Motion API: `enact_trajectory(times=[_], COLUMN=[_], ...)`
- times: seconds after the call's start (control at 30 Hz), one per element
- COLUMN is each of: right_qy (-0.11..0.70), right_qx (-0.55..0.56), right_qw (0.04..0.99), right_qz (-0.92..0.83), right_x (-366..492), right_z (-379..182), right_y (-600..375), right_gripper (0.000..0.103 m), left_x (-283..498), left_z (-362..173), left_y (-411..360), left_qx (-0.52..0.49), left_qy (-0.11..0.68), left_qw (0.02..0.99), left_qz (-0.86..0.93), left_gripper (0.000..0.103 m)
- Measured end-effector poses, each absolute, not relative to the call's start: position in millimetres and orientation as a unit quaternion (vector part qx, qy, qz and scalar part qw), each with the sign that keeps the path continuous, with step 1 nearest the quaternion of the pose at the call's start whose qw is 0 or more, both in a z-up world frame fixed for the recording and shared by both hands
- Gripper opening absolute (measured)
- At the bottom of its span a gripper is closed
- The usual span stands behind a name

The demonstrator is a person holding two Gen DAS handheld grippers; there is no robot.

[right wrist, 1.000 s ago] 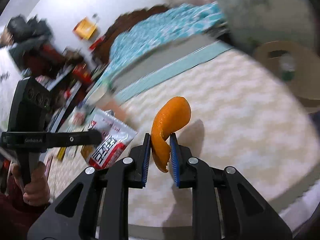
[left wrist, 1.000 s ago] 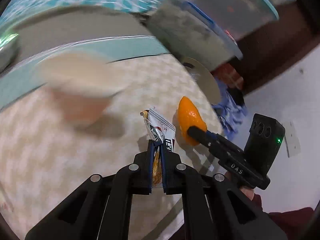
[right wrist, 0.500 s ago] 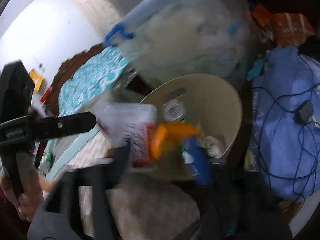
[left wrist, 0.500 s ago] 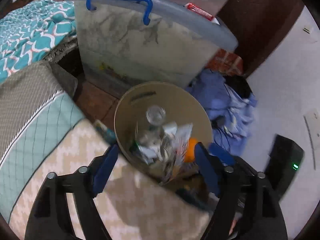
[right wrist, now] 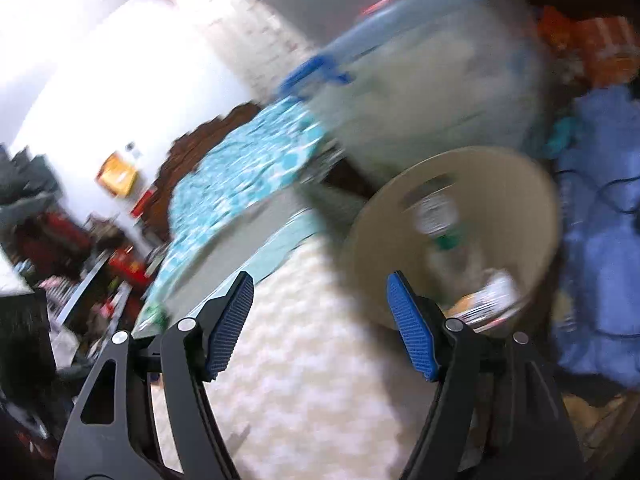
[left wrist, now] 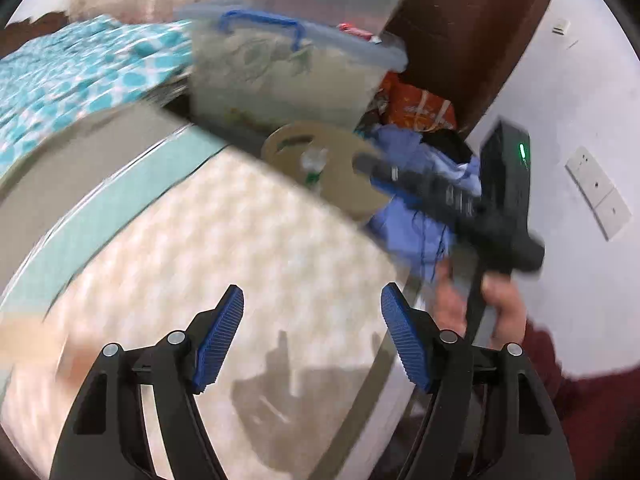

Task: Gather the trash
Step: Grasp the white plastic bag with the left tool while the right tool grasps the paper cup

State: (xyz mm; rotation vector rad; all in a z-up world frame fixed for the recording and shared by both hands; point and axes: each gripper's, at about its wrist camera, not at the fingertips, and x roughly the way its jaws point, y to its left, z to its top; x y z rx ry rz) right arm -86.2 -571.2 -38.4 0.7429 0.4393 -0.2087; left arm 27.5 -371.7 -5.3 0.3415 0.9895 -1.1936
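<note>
Left gripper (left wrist: 312, 340), right gripper (right wrist: 320, 328) both wide apart, holding nothing; bin (right wrist: 532, 184) contents blurred, rim part hidden.

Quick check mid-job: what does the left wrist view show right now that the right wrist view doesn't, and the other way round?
Only the left wrist view shows the right tongs from outside, reaching toward the bin, the hand holding them, and the wall sockets.

Only the right wrist view shows the wrapper lying inside the bin, and the cluttered shelves far left.

Both show the tan trash bin with a plastic bottle in it, the lidded storage box, the blue clothes and the teal patterned bedspread. Each view's own tongs are open and empty.
</note>
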Motion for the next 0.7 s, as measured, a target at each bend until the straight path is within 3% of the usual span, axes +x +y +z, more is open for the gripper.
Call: enact_trajectory(times=[0.23, 0.3, 0.43, 0.57, 0.7], right_qy=[0.242, 0.257, 0.286, 0.271, 0.273], right_qx=[0.328, 0.308, 0.266, 0.229, 0.205], right_qw=[0.913, 0.915, 0.917, 0.931, 0.938], right_qz=[0.022, 0.049, 0.076, 0.080, 0.067], right_x=[-35.6, -21.9, 0.7, 4.6, 12.8], right_z=[-33.2, -32.1, -29.1, -13.9, -10.0], right_y=[-488.5, -463.2, -423.0, -396.8, -383.9], right_gripper=[0.072, 0.077, 0.083, 0.083, 0.092], left_x=[65.0, 82.3, 116.5, 150.9, 195.1], left_z=[-10.6, -10.5, -15.0, -9.7, -10.9], left_y=[-208.0, -156.8, -79.2, -35.0, -30.8], left_qx=[0.070, 0.039, -0.033, -0.072, -0.055], left_qy=[0.476, 0.472, 0.478, 0.466, 0.465], left_qw=[0.789, 0.826, 0.853, 0.867, 0.873], left_qz=[-0.383, -0.306, -0.206, -0.162, -0.135], left_gripper=[0.070, 0.076, 0.077, 0.078, 0.090])
